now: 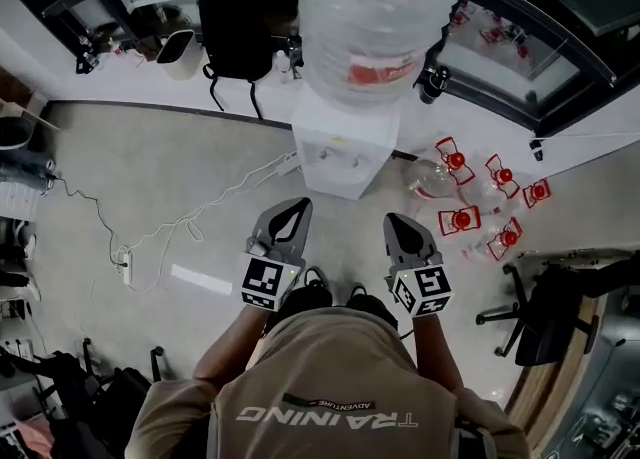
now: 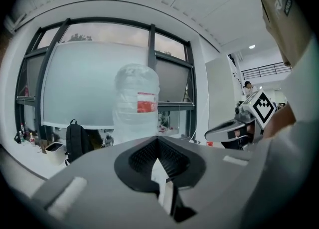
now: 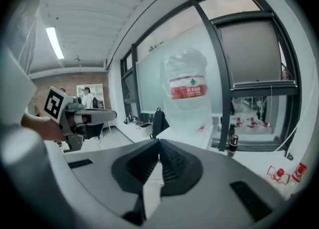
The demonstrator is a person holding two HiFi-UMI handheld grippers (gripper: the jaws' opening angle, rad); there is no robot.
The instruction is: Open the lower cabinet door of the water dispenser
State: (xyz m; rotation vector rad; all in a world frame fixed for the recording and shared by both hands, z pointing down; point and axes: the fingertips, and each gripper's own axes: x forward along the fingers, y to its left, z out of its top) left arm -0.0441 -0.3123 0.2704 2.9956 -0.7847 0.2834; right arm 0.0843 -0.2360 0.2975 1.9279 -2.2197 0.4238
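1. A white water dispenser (image 1: 340, 152) stands on the floor against the window wall, at the centre of the head view, directly ahead of the person.
2. A large clear water bottle (image 1: 375, 17) with a red label sits upside down on top of it.
3. The lower cabinet door is on the front face, which is seen too steeply from above to tell whether it is open or closed.
4. The left gripper (image 1: 303, 204) is held out towards the dispenser, near it but apart from it. Its jaws are pressed together with nothing between them.
5. The right gripper (image 1: 396, 219) is held beside the left one, also short of the dispenser. Its jaws are likewise closed and empty.
6. Several empty bottles with red caps (image 1: 470, 197) lie on the floor to the right of the dispenser.
7. A black backpack (image 1: 237, 32) and a white bin (image 1: 180, 52) stand on the left by the wall.
8. A white cable runs across the floor to a power strip (image 1: 124, 264).
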